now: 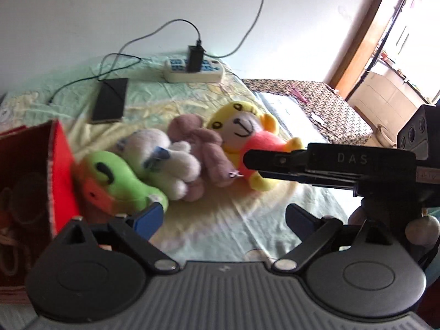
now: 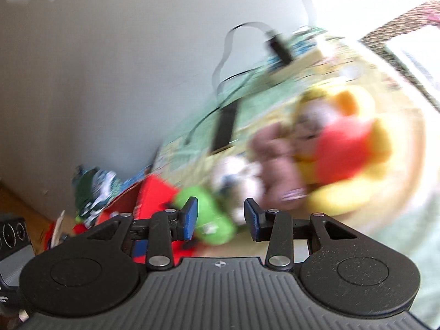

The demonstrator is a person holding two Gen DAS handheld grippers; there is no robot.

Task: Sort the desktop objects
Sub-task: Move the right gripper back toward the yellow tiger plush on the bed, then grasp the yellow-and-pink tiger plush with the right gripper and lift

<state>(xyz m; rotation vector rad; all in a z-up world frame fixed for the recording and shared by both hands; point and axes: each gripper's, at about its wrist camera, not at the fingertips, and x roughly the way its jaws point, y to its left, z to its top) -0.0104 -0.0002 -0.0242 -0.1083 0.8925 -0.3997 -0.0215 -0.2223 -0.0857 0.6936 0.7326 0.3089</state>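
Four plush toys are seen lying in a row on the pale cloth-covered desktop (image 1: 247, 220): green toy (image 1: 121, 178), white toy (image 1: 162, 159), mauve toy (image 1: 203, 148), yellow-and-red bear (image 1: 247, 140). All are touching or overlapping. A red box (image 1: 59, 170) is seen just left of the green toy, likely the sorting bin.

Left gripper (image 1: 222, 217) is held wide, nothing between the jaws. Its left pad sits just in front of the green toy's lower end; the row lies ahead and slightly left of it.

Right gripper (image 2: 221, 217) is held partly open, empty. That view is heavily motion-blurred. The green toy (image 2: 211, 211) is framed directly between and just beyond its pads, long axis running roughly along the approach line, slightly oblique. Contact cannot be told through the blur.

Judged: the green toy is the next pick; the right gripper is better lined up, the left about as near. The right gripper's black body (image 1: 330, 165) is seen crossing over the bear's side of the row in the left view.

A phone (image 1: 110, 100) and a power strip (image 1: 192, 68) are seen well behind, untouched.
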